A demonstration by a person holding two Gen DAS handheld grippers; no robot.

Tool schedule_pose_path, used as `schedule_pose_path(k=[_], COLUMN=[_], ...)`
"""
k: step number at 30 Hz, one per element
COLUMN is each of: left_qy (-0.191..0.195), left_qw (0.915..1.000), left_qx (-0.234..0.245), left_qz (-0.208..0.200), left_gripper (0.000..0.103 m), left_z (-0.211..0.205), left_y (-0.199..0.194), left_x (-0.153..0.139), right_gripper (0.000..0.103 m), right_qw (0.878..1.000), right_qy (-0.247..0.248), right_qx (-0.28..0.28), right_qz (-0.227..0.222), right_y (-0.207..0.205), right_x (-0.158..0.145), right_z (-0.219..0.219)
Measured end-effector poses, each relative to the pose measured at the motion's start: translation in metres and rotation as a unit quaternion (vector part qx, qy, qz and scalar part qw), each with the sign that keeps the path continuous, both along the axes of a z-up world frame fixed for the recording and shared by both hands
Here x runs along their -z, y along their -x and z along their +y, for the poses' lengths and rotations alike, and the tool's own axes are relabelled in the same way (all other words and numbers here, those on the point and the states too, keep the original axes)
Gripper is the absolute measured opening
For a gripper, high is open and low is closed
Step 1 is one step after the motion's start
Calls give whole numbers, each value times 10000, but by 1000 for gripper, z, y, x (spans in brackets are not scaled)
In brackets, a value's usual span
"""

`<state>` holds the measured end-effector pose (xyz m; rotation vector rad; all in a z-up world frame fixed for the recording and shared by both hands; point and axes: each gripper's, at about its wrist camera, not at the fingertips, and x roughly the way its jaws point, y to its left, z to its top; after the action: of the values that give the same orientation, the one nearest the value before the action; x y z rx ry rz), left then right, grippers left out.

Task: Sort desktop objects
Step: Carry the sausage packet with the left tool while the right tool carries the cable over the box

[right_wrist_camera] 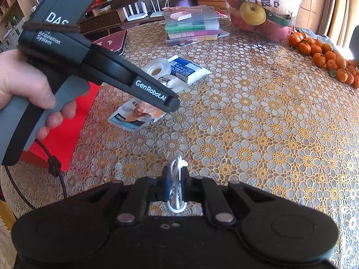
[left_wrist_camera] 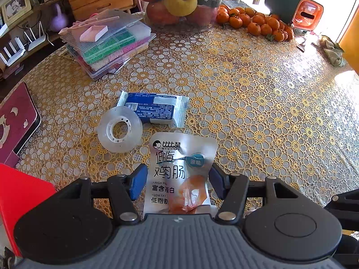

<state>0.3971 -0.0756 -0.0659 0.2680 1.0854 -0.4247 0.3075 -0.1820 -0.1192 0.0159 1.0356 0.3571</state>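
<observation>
Your left tongs (left_wrist_camera: pixel 176 182) straddle the sausage pouch (left_wrist_camera: pixel 179 174), jaws apart, tape roll (left_wrist_camera: pixel 120 129) at ten o'clock; close squarely mid-pouch while right tongs (right_wrist_camera: pixel 176 179) clamp the white cable (right_wrist_camera: pixel 176 192).

Left tongs (left_wrist_camera: pixel 177 180) open w/ silver sausage pouch (left_wrist_camera: pixel 179 172) between pads; tape roll (left_wrist_camera: pixel 120 129) nearby.

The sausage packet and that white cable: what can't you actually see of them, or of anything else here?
- Sausage packet, left wrist view: its lower edge is hidden behind the left hand-held gripper body.
- White cable, right wrist view: pinched in the right hand-held gripper; both ends hidden, so its type is unclear.
- Blue wrapped pack: print too small to read.
- Fruit bag: top cut off by the frame.
</observation>
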Motion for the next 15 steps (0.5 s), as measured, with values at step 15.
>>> schedule_pose_path(k=[15], left_qy=[156], left_qw=[9998], left_qx=[140], left_qz=[-25], left_gripper=[59], left_z=[15], left_y=[45], left_x=[-37], right_gripper=[8], right_qw=[9996], right_qy=[-15], right_qx=[165], right_qz=[-222], right_y=[20], right_x=[-32], right_z=[-13])
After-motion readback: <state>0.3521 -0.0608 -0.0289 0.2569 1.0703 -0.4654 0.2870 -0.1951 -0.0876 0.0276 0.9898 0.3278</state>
